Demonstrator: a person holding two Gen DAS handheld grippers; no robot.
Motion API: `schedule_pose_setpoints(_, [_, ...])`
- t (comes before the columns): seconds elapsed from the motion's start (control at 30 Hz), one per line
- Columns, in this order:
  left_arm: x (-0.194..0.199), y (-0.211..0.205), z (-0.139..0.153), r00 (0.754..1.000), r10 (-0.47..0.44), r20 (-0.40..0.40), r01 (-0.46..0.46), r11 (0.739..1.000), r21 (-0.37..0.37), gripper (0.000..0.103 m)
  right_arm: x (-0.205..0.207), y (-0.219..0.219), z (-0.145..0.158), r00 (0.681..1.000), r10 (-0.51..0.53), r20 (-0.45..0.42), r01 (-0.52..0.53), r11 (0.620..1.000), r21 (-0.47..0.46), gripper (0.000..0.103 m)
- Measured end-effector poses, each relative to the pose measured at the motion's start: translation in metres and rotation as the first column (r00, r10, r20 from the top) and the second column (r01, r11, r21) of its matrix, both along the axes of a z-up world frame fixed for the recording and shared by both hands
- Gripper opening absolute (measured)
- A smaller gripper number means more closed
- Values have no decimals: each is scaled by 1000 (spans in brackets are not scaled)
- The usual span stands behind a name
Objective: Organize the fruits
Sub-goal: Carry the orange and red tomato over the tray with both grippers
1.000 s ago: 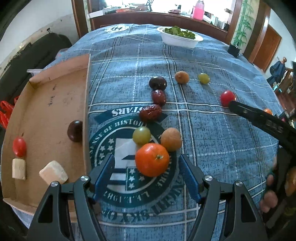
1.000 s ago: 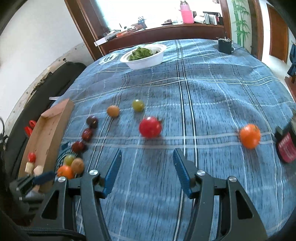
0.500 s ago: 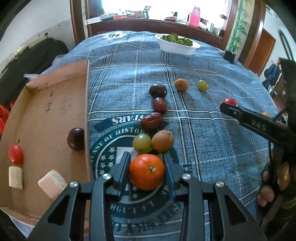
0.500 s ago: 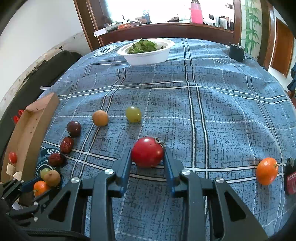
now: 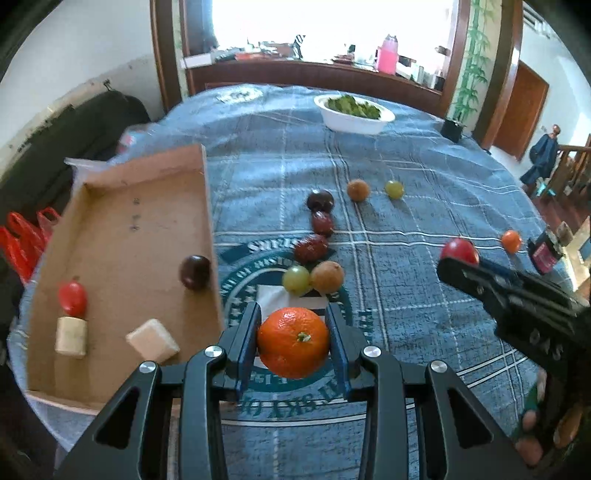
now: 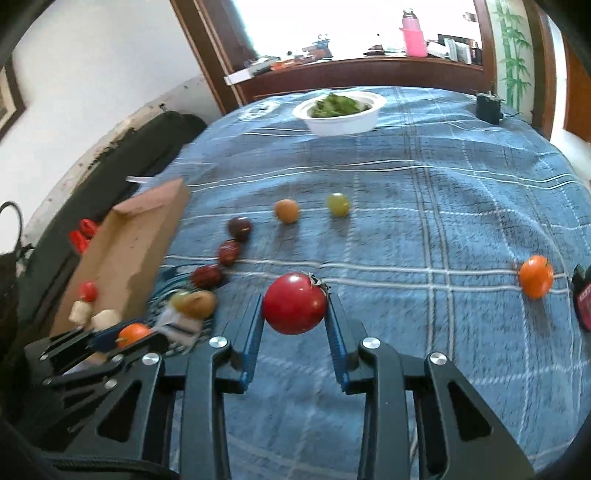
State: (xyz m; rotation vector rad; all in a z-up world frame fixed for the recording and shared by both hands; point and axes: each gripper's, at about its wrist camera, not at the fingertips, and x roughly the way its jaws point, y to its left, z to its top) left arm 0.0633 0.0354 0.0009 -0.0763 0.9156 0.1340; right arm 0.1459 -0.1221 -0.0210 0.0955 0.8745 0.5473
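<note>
A bright window (image 5: 295, 26) glares behind a dark wooden ledge (image 5: 314, 74). White walls (image 6: 92, 66), a wooden door (image 5: 521, 110) at right, bamboo-print panel (image 5: 469, 66) beside it.

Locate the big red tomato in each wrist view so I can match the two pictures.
Left wrist view: the big red tomato sits far right, at the tip of the right hand-held gripper.
Right wrist view: the tomato is centre, clamped between blue pads.
Shared landmark: white bowl of greens.
</note>
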Motion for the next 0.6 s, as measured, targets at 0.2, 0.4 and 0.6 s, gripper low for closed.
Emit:
schedule_pose_setpoints(0.2, [-11, 2, 11, 999, 20, 32, -21, 999, 29, 35, -20, 8, 6, 999, 31, 9, -32, 999, 12, 35])
schedule_pose_setpoints(0.4, [-16, 5, 15, 998, 36, 43, -38, 999, 36, 35, -35, 17, 14, 998, 64, 23, -65, 998, 16, 35])
schedule_pose_setpoints(0.6, [-19, 11, 16, 998, 52, 43, -54, 998, 30, 35, -45, 24, 20, 996, 84, 35, -85, 996, 15, 35])
